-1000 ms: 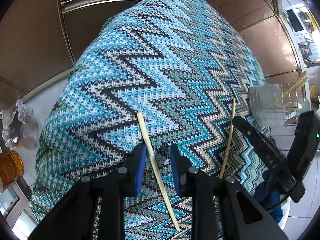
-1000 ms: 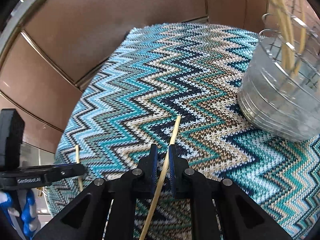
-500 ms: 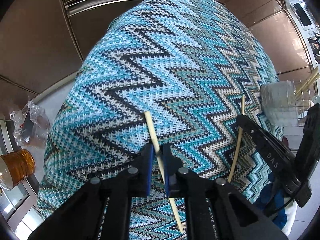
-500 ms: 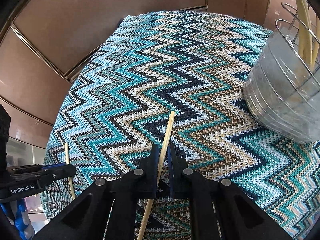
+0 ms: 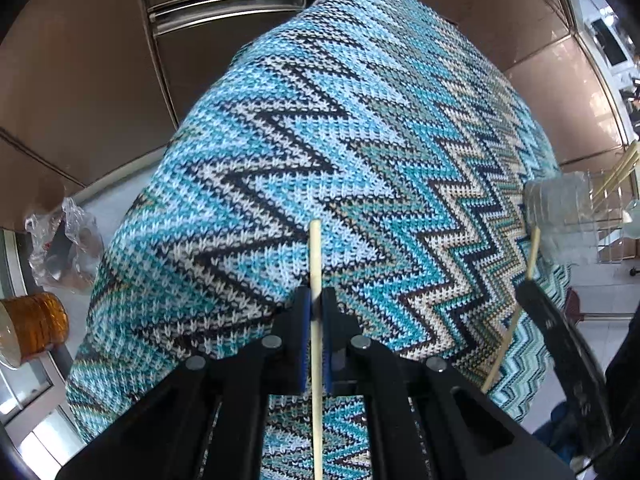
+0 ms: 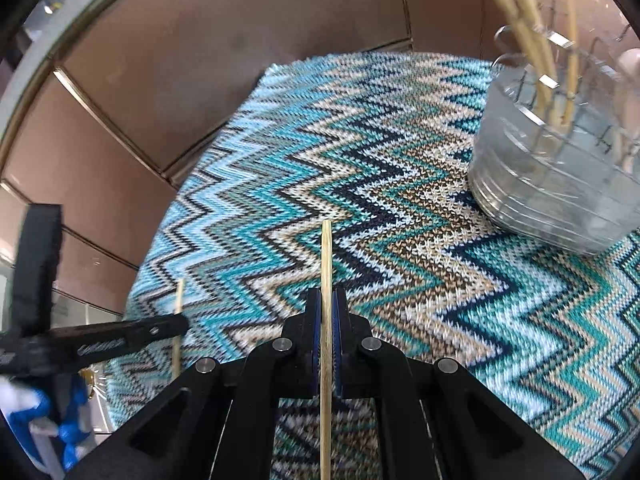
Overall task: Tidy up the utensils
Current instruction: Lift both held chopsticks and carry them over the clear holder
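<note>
The work surface is a table covered by a knitted zigzag cloth [image 5: 360, 152] in blue, teal, white, beige and black; brown wall panels [image 6: 200, 60] with metal trim strips stand behind its far edge and around its left side; in the left wrist view the cloth's left edge falls away to a pale floor or ledge, where an amber jar [image 5: 34, 326] and a crumpled clear plastic bag [image 5: 64, 240] sit well apart from the cloth. The left gripper [image 5: 316, 320] has its jaws closed on a chopstick [image 5: 316, 256], which runs straight between the blue pads and projects forward over the cloth; the right gripper [image 6: 327, 320] likewise clamps a second chopstick [image 6: 326, 256] between its pads, pointing forward above the cloth. A translucent utensil holder [image 6: 560, 184] stands on the cloth to the right and ahead of the right gripper, upright, with several chopsticks [image 6: 520, 20] leaning inside; its wire upper part is blurred, so its compartments cannot be told apart. The cloth between both grippers and the far wall carries no other items; the holder stands near the cloth's right edge.
</note>
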`<move>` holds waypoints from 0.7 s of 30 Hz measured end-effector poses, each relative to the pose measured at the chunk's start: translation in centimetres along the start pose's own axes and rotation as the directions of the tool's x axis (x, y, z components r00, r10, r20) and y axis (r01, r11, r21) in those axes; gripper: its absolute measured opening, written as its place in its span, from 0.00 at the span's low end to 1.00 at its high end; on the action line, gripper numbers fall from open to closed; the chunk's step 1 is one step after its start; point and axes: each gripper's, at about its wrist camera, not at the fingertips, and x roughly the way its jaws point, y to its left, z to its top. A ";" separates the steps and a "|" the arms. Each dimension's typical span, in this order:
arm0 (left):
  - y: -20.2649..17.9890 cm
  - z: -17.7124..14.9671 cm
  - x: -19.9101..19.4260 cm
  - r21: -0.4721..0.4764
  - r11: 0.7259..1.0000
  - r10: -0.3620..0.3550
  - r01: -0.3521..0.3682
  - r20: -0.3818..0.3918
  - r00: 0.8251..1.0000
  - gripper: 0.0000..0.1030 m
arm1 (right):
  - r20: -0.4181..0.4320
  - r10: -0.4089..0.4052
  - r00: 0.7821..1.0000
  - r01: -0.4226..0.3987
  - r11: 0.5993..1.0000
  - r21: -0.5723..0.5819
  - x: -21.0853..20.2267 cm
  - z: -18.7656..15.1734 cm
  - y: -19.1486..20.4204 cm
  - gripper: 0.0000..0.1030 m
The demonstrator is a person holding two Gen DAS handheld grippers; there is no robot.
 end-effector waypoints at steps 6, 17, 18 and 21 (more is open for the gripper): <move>0.6 -1.4 -2.0 -0.006 0.999 -0.044 0.044 0.041 0.998 0.04 | 0.067 0.012 0.998 -0.011 1.000 -0.026 -3.9 -2.2 0.6 0.05; 1.5 -4.8 -7.8 0.051 0.993 -0.117 0.110 0.166 0.979 0.04 | 0.181 0.003 0.984 0.006 0.999 -0.050 -10.2 -5.9 2.6 0.05; 1.6 -5.1 -8.4 0.060 0.992 -0.124 0.115 0.178 0.976 0.04 | 0.189 0.000 0.982 0.010 0.999 -0.053 -10.6 -6.2 2.9 0.05; 1.3 -6.0 -10.5 0.098 0.986 -0.153 0.133 0.228 0.962 0.04 | 0.222 -0.009 0.975 0.025 0.997 -0.069 -12.2 -6.7 3.7 0.05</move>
